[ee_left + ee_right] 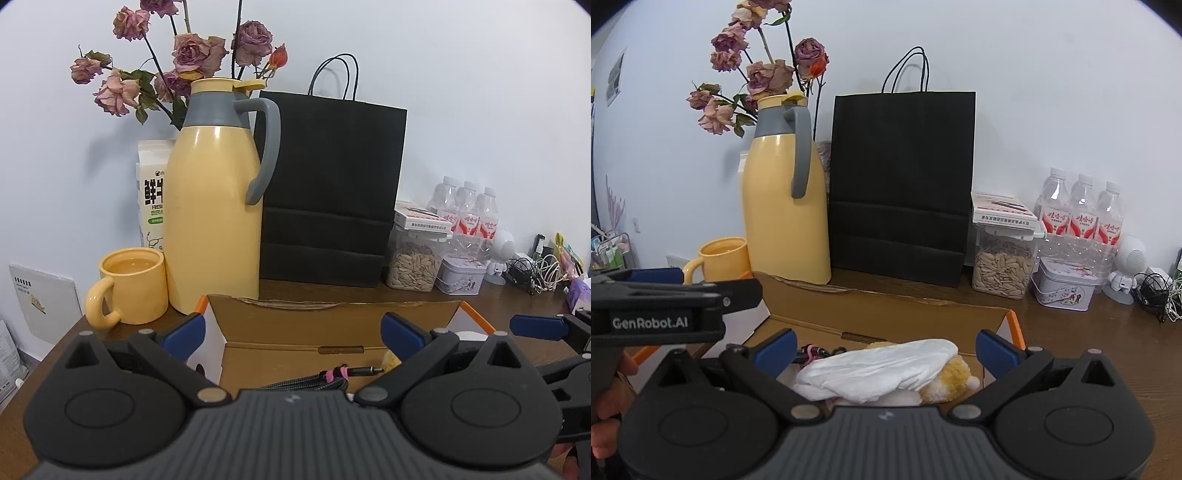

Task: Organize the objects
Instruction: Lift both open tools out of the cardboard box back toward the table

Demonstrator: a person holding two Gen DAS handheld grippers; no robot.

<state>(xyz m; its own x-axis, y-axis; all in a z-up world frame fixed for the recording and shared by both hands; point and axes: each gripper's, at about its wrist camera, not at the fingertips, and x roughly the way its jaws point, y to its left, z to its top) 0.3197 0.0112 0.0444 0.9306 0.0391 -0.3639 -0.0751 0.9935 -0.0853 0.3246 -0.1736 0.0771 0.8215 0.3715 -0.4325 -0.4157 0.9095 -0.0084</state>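
An open cardboard box (295, 325) (886, 314) with orange edges sits on the wooden table in front of both grippers. Inside lie a braided black cable with a pink tie (332, 376) (812, 350), a white crumpled cloth (882, 369) and a fuzzy yellow item (949, 380). My left gripper (293, 332) hovers over the box's left part, open, nothing between its blue pads. My right gripper (886, 349) stands open above the cloth, apart from it. The left gripper's body (665, 306) shows at the left of the right wrist view.
Behind the box stand a yellow thermos jug (214, 206), a yellow mug (133, 288), a milk carton (153, 192), dried roses (184, 55) and a black paper bag (328, 184). To the right are a seed jar (413, 266), a tin (461, 277), water bottles (469, 214) and tangled cables (532, 273).
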